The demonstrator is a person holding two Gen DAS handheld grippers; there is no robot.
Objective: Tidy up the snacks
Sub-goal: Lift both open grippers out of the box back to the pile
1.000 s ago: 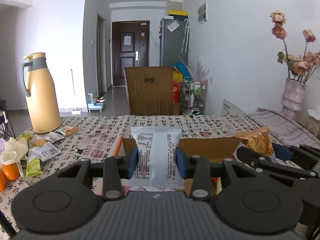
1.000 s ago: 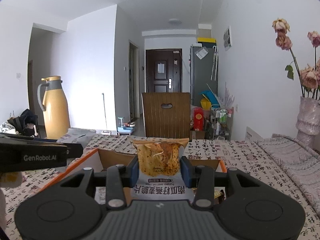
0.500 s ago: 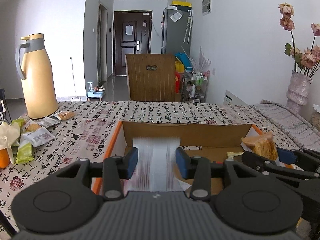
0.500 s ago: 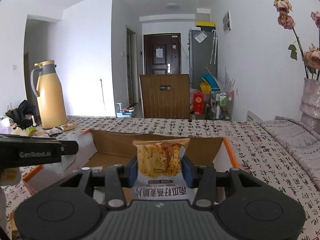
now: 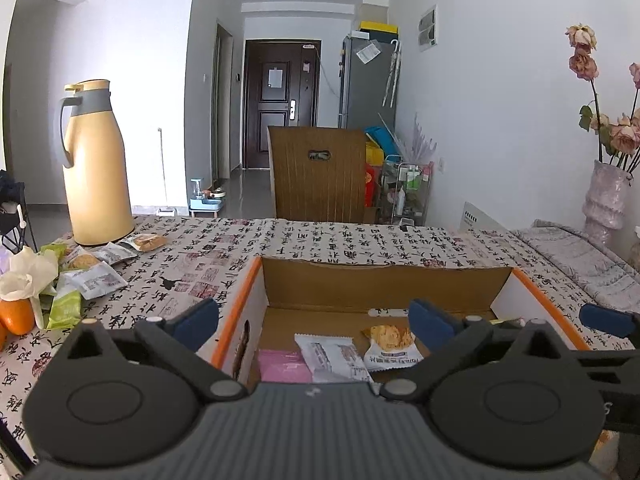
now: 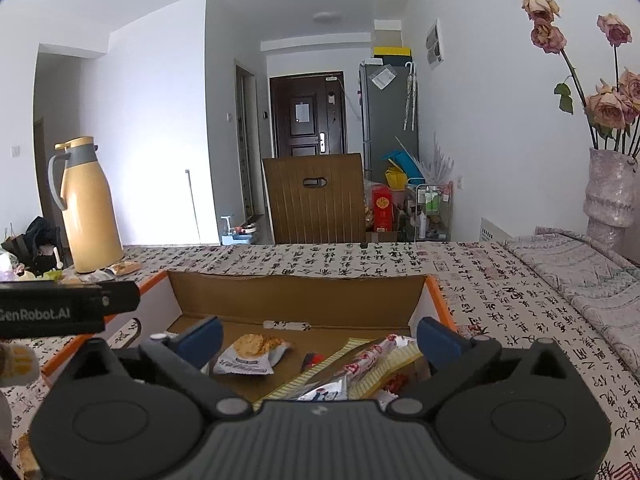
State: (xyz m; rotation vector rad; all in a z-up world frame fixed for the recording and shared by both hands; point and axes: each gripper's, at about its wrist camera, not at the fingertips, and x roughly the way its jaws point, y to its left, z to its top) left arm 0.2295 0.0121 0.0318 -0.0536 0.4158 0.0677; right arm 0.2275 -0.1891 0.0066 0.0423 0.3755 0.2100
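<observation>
An open cardboard box (image 5: 384,282) with orange edges sits on the patterned tablecloth. My left gripper (image 5: 314,322) hangs over its left half, jaws opening wide with nothing between them. Below it, on the box floor, lie a white snack packet (image 5: 336,356), a pink packet (image 5: 282,364) and an orange cracker packet (image 5: 392,346). My right gripper (image 6: 318,338) is over the box's (image 6: 296,296) right half, jaws also opening and empty. The cracker packet (image 6: 250,354) lies below its left finger, beside several striped and red-white packets (image 6: 360,368).
Several loose snack packets (image 5: 92,276) lie on the table at the left, by a yellow thermos jug (image 5: 96,168) and an orange (image 5: 16,316). A vase (image 5: 606,200) of dried roses stands at the far right. A wooden chair (image 5: 320,184) stands behind the table.
Both grippers sank toward the box and let go. The white packet dropped from the left jaws and the cracker packet from the right; both now lie in the box.
</observation>
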